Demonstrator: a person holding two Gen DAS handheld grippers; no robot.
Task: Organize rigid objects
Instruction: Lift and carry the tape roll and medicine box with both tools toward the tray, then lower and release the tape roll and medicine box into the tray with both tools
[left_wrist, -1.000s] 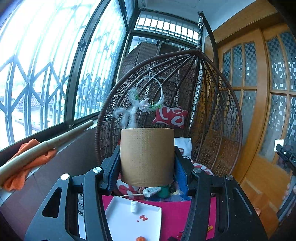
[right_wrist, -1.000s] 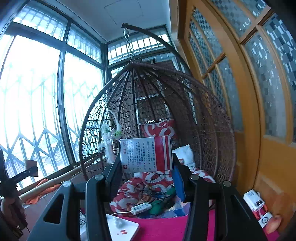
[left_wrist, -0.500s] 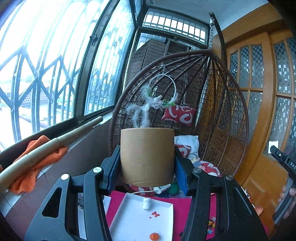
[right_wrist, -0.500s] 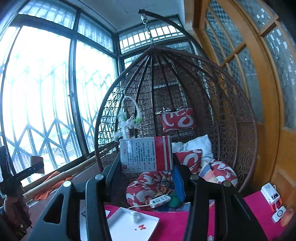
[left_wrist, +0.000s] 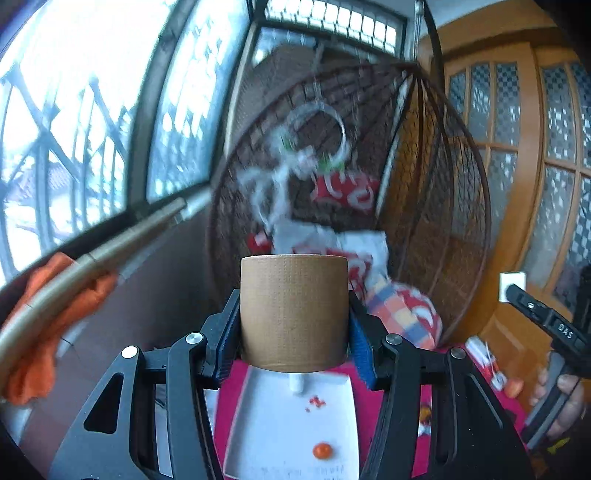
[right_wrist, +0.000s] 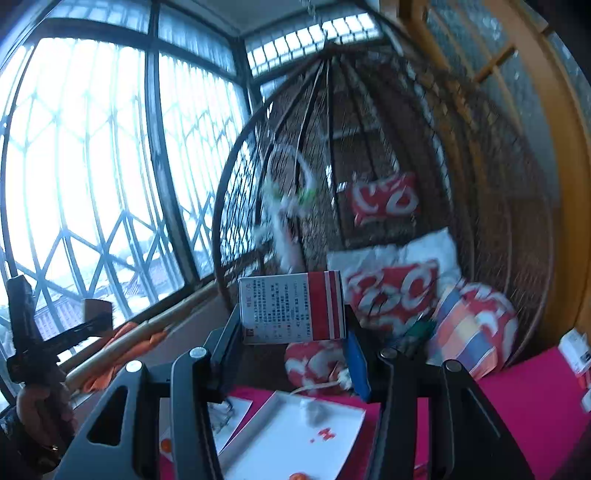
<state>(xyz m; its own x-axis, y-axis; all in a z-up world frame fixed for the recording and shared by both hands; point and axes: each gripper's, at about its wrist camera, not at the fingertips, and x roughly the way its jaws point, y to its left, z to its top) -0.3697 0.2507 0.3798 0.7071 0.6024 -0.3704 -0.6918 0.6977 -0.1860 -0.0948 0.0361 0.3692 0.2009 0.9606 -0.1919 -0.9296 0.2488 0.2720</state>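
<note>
While both loads hang in the air above the pink table (right_wrist: 524, 398), the main risk I see is a slip: the left gripper (left_wrist: 294, 314) has its jaws part-way closed on a brown tape roll (left_wrist: 294, 312), clamped across the curved sides with the roll standing upright, and a smooth round wall like that could rotate or slide out if the hand tips or jolts. The right gripper (right_wrist: 292, 314) likewise stands part-way closed, pinching a red-and-white printed box (right_wrist: 292, 308) by its short ends; a light carton may buckle or twist under pressure, and it sits slightly tilted already. Both views are blurred, so fine contact at the pads is hard to judge. A second hazard would be the two hand-held tools meeting, since each shows at the edge of the other's view. Below them lies a white square tray (left_wrist: 266, 435) on the table, holding a small white cap-like item (left_wrist: 296, 384), some red crumbs (left_wrist: 317, 400) and an orange round piece (left_wrist: 322, 450); setting a load down carelessly could scatter these. Beyond, the wicker hanging chair (right_wrist: 498, 206) holds red-patterned cushions (right_wrist: 393, 295), well apart from both grippers.
</note>
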